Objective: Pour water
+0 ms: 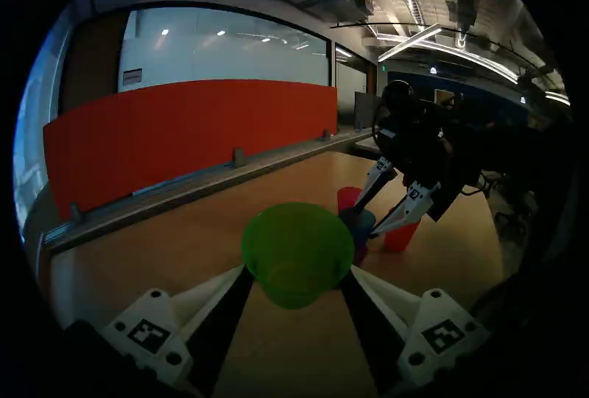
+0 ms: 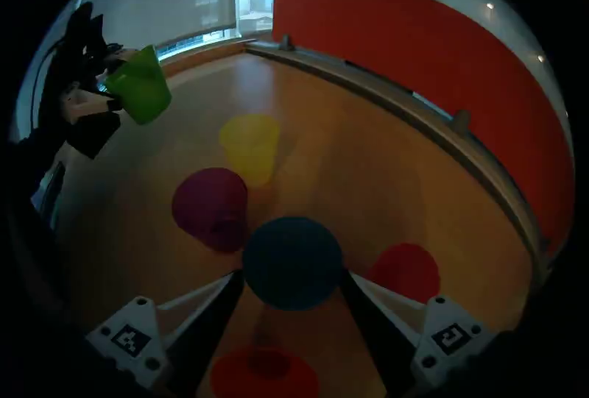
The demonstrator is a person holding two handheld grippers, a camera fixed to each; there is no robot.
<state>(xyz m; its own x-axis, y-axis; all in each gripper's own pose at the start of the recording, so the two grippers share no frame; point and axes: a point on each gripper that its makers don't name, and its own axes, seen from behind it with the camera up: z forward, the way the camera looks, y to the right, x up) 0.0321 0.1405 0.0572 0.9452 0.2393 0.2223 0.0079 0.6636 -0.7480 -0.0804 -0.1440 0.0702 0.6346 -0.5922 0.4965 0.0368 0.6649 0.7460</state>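
My left gripper (image 1: 297, 274) is shut on a green plastic cup (image 1: 298, 251), held above the wooden table (image 1: 184, 251) with its mouth turned toward the camera. The right gripper (image 1: 367, 221) hangs farther off, a dark blue cup (image 1: 358, 223) between its fingers. In the right gripper view, my right gripper (image 2: 292, 278) is shut on that blue cup (image 2: 292, 262), lifted over the table (image 2: 383, 170). The green cup (image 2: 140, 85) and the left gripper (image 2: 110, 100) appear at the upper left, well apart from the blue cup.
On the table stand a yellow cup (image 2: 250, 144), a purple cup (image 2: 211, 207) and two red cups (image 2: 405, 269) (image 2: 265, 376), all near the blue cup. A red divider panel (image 2: 442, 52) runs along the table's far edge.
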